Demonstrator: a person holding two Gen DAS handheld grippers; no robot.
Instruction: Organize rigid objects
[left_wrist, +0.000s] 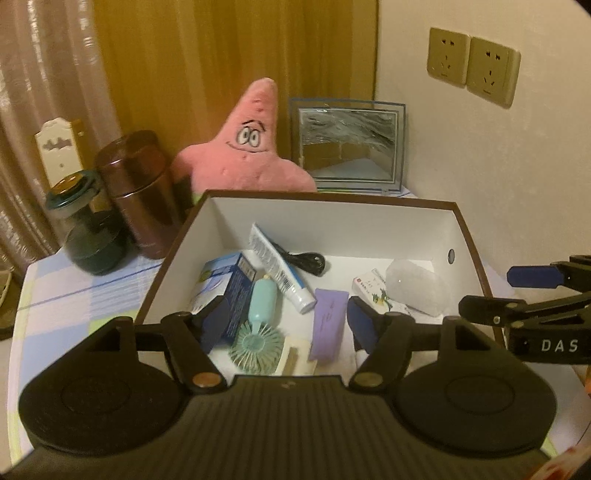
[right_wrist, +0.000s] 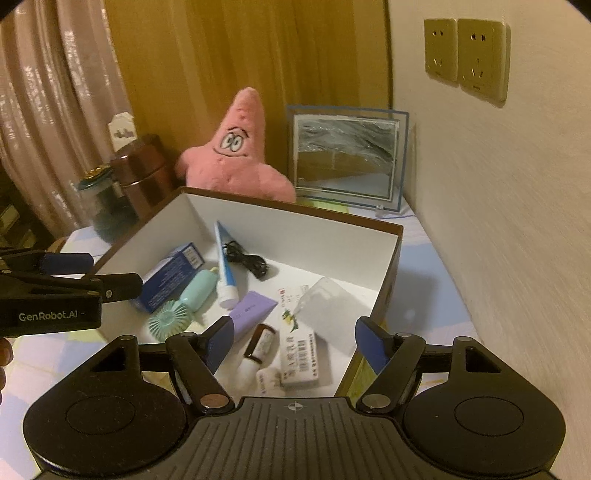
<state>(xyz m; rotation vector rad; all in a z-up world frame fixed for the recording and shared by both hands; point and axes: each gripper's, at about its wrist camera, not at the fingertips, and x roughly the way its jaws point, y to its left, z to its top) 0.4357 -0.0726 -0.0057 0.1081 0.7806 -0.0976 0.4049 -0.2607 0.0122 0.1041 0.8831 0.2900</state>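
An open brown box with a white inside (left_wrist: 236, 210) (right_wrist: 391, 258) stands on the table. It holds a blue carton (left_wrist: 229, 284) (right_wrist: 173, 273), a teal hand fan (left_wrist: 258, 325) (right_wrist: 177, 314), a white and blue tube (left_wrist: 277, 266) (right_wrist: 225, 266), a black cable (left_wrist: 303, 262) (right_wrist: 247, 258), a purple pack (left_wrist: 327, 325) (right_wrist: 251, 310), a white medicine box (left_wrist: 373, 291) (right_wrist: 299, 343) and a clear lump (left_wrist: 417, 288) (right_wrist: 325, 299). My left gripper (left_wrist: 288, 325) is open and empty over the box's near edge. My right gripper (right_wrist: 299, 343) is open and empty over the near right corner.
Behind the box stand a pink star plush (left_wrist: 247, 151) (right_wrist: 236, 155), a glass picture frame (left_wrist: 347, 144) (right_wrist: 347, 155), a brown tin (left_wrist: 140, 192) (right_wrist: 144, 173) and a dark jar (left_wrist: 88, 229) (right_wrist: 107, 206). The wall with sockets (left_wrist: 472, 66) (right_wrist: 465, 55) is on the right.
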